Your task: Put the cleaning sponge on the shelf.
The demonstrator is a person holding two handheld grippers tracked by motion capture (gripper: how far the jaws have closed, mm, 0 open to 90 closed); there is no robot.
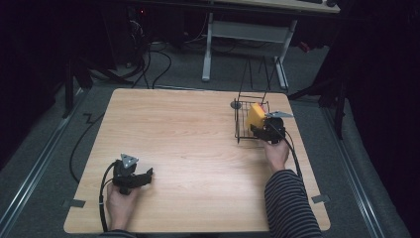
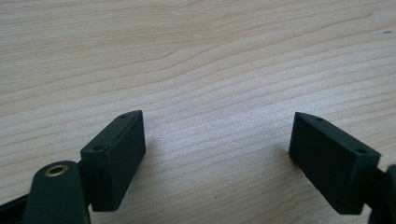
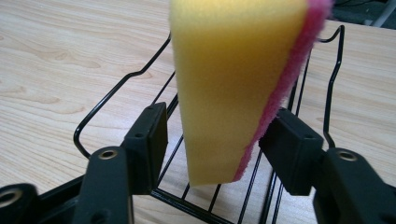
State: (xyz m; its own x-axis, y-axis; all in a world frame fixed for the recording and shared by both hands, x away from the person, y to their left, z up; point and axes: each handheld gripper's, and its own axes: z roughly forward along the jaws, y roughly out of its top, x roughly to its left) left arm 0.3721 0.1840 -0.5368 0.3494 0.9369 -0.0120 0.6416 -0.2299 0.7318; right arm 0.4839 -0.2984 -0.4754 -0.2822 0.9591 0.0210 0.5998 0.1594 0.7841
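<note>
Sponge standing in wire rack, right jaws parted around it.

Sponge [image 3: 233,88]: soft yellow foam slab with a fuzzy pink scrub layer on one face, long axis upright, narrow end down inside the black wire rack [image 3: 116,88] at the table's [image 1: 188,139] far right. Right gripper [image 3: 219,144] jaws are parted, with a gap at the left pad; contact at the right pad unclear. Left gripper [image 2: 217,154] jaws wide open, empty, over bare woodgrain near left.

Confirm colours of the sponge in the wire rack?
Yellow foam sponge with a pink scrubbing layer down one face; clearest in the right gripper view.
</note>
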